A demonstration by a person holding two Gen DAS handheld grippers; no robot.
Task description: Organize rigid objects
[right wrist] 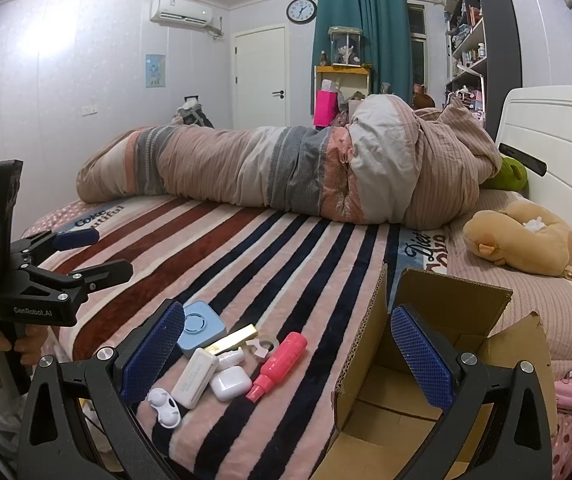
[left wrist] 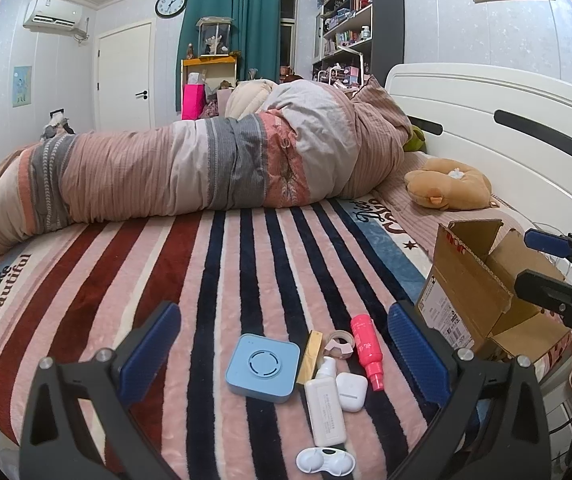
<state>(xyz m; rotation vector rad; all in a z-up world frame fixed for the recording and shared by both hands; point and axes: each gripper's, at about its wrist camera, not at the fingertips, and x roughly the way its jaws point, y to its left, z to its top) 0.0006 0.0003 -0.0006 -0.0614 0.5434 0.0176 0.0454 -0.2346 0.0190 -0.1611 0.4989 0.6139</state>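
Your left gripper (left wrist: 283, 354) and right gripper (right wrist: 288, 346) both hung spread apart, grasping nothing, above the striped plush blanket (left wrist: 165, 280). Between your left fingers lay the pink plastic spray bottle (left wrist: 367, 350), its long axis running away from you with the nozzle toward you, beside a white rectangular lotion bottle (left wrist: 324, 412) lying likewise. The open cardboard box (right wrist: 426, 380) sat under your right gripper, a rolled quilt (right wrist: 286, 172) beyond.
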